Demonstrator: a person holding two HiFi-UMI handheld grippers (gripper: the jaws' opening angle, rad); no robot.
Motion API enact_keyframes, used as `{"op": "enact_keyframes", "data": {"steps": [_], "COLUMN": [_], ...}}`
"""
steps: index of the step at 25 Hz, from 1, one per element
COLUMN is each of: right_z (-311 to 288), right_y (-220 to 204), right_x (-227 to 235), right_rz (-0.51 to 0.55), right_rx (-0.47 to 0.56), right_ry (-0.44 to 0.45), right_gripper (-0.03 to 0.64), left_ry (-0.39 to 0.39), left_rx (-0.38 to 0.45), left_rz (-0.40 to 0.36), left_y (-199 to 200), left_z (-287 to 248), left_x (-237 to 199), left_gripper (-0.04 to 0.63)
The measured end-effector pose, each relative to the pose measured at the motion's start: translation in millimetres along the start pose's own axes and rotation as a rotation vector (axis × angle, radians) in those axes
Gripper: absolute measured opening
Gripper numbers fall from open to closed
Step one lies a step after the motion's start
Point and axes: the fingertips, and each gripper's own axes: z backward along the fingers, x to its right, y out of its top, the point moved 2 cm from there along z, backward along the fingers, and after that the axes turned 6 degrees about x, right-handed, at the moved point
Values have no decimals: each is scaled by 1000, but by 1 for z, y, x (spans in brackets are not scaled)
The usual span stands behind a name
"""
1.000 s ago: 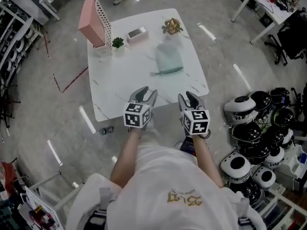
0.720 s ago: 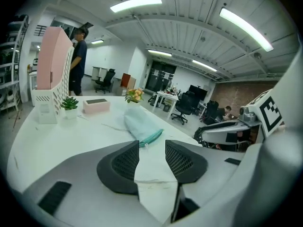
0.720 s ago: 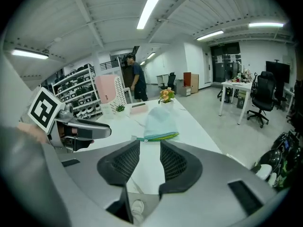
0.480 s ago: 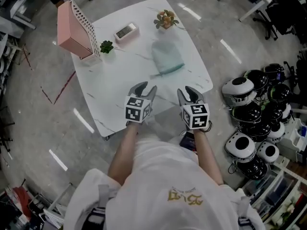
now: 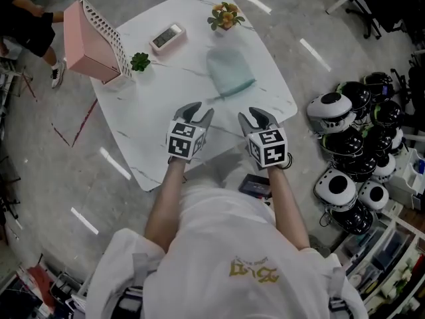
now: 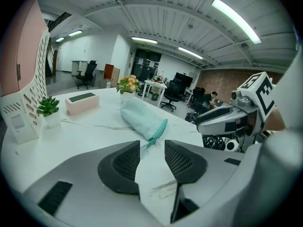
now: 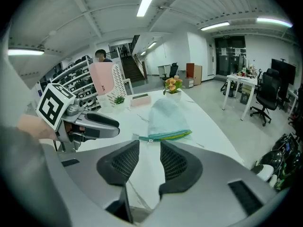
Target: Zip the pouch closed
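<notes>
A mint-green pouch (image 5: 230, 72) lies flat on the white marble table (image 5: 159, 111), its teal zipper edge (image 7: 166, 135) facing me. In the left gripper view the pouch (image 6: 141, 119) sits beyond the jaws, apart from them. My left gripper (image 5: 198, 115) hovers over the table's near edge, open and empty. To its right, my right gripper (image 5: 256, 118) is level with it; its jaws are opening with nothing between them. Both point at the pouch from a short distance. Each gripper shows in the other's view: the right gripper (image 6: 227, 119) and the left gripper (image 7: 90, 122).
A pink perforated organizer (image 5: 93, 42) stands at the table's far left, with a small potted plant (image 5: 139, 62) and a pink clock (image 5: 166, 37) beside it. A flower pot (image 5: 224, 16) stands behind the pouch. Several helmets (image 5: 352, 171) lie on the floor at right.
Both grippers have moved forward and down over the table's near edge, closer to the pouch. The head view has swung, so the table sits more to the left.
</notes>
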Motion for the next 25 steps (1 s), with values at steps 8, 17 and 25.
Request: {"op": "enact_keyframes", "data": {"steps": [8,17,25], "right_z": [-22,-56,-77], "right_y": [-2,-13,-32], "right_x": [0,0,-3], "right_rz": [26,32,36], "right_rx": [-34,-90,-174], "right_ry": [28,73,113], "right_gripper": [152,152,146], "left_ry": [-14,-42,-56], "left_rx": [-70,-137,-166], "left_rz": [-86,-109,-103], "left_y": [-4,-13,-13], "left_z": [-15,-40,-55], "left_x": [0,-9,-15], "left_gripper": [181,181,170]}}
